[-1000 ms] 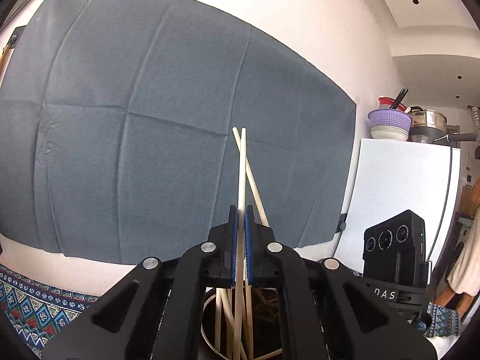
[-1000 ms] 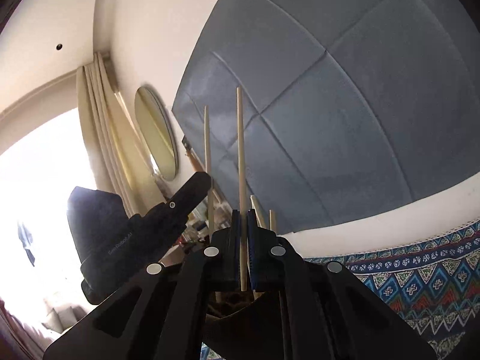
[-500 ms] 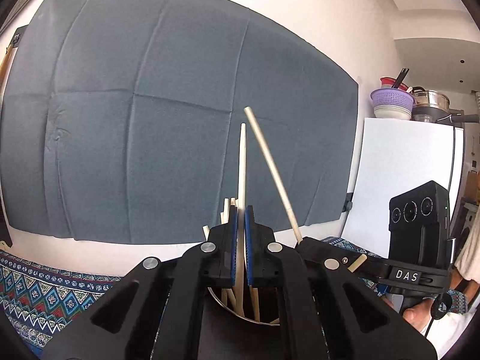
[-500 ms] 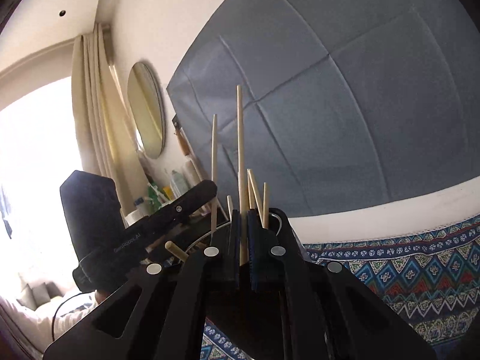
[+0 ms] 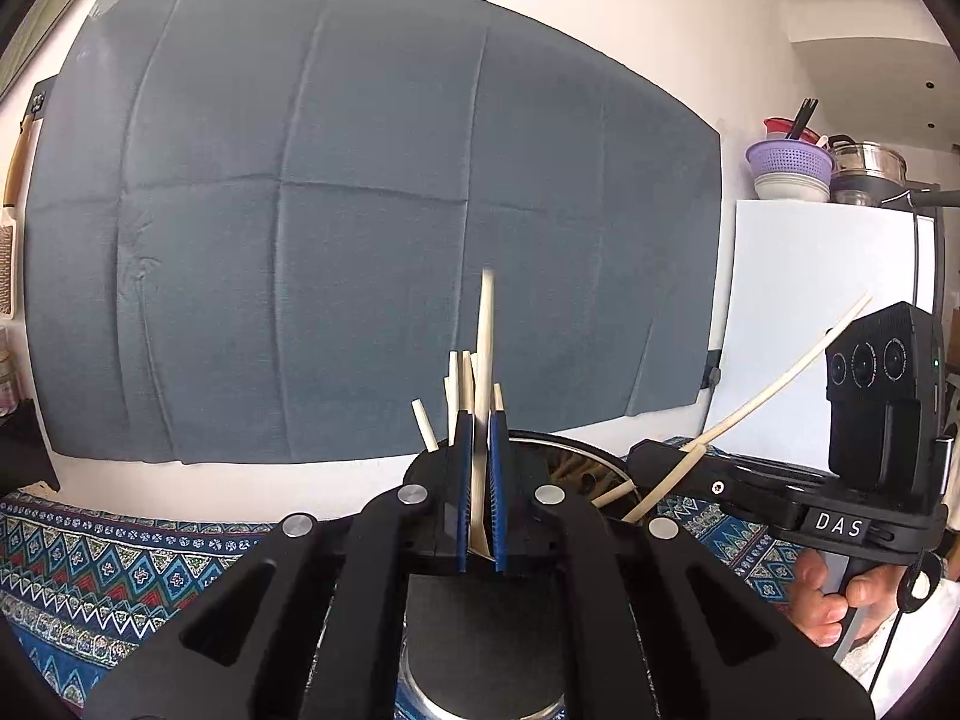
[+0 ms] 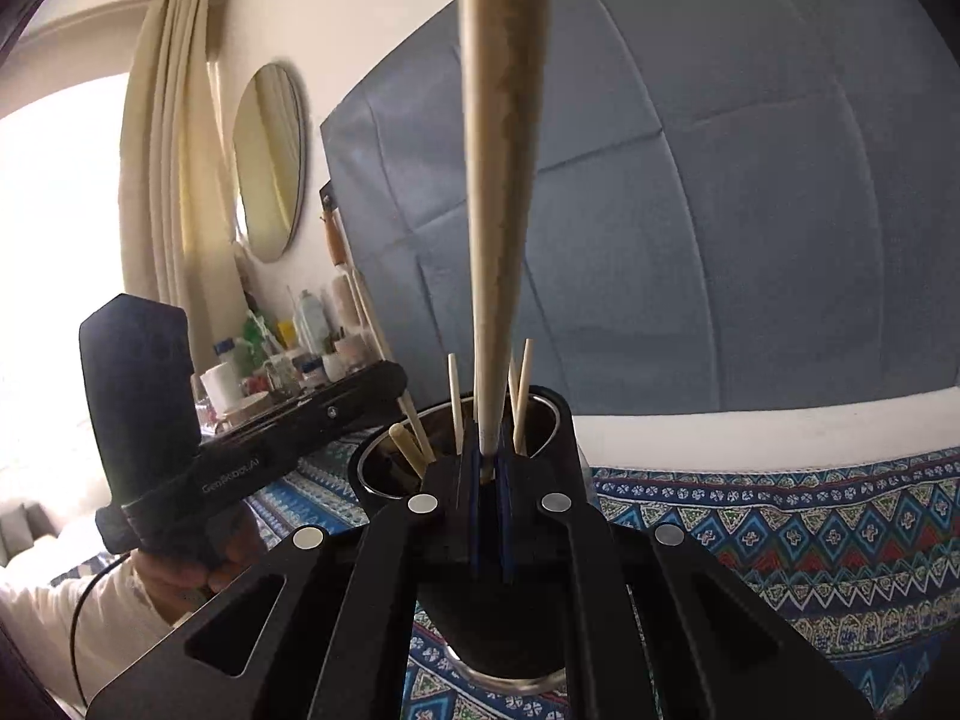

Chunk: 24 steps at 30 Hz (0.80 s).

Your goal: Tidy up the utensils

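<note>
Patterned cloth covers the surface below a grey wall sheet. Left gripper [image 5: 478, 501] is clamped on a chopstick [image 5: 485, 354] standing over the metal holder [image 5: 579, 457]; right gripper [image 6: 492, 480] is clamped on a second chopstick [image 6: 501, 180] above the same holder [image 6: 555, 414]. Step in hand: depositing both sticks. Next: lower, then release. Since a second ago both grippers have dropped closer to the holder, and the right stick has tilted toward its camera

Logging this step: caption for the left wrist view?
Left gripper shut on a chopstick over the holder; right gripper alongside.
</note>
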Each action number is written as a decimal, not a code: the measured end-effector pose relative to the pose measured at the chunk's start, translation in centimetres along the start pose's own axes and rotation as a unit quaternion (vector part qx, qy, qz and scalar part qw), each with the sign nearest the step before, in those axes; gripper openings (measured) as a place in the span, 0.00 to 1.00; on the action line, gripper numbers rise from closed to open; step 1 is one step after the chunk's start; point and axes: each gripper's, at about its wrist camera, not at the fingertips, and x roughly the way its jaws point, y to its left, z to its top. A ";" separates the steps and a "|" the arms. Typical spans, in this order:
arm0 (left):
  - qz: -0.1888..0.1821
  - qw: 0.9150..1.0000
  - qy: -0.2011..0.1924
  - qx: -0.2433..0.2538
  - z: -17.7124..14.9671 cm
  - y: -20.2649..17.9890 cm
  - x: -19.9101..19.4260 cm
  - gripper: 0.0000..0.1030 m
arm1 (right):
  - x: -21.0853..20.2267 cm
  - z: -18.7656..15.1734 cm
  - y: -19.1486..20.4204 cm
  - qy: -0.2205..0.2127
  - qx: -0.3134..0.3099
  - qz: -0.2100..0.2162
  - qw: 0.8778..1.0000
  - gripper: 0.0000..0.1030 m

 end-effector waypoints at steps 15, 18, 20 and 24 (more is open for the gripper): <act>0.015 1.000 -0.008 0.002 1.4 0.7 -1.5 0.49 | 2.7 2.8 0.8 0.084 -0.010 -0.061 0.995 0.51; 0.018 1.000 -0.015 -0.004 1.8 1.1 -2.2 0.67 | 2.0 3.4 1.0 0.065 -0.014 -0.077 0.995 0.68; 0.024 0.999 -0.021 -0.008 2.0 1.4 -2.7 0.83 | 1.6 3.7 1.1 0.049 -0.011 -0.089 0.995 0.85; 0.034 0.999 -0.020 -0.025 2.1 2.3 -3.4 0.94 | 1.1 4.1 1.0 0.032 -0.008 -0.110 0.993 0.85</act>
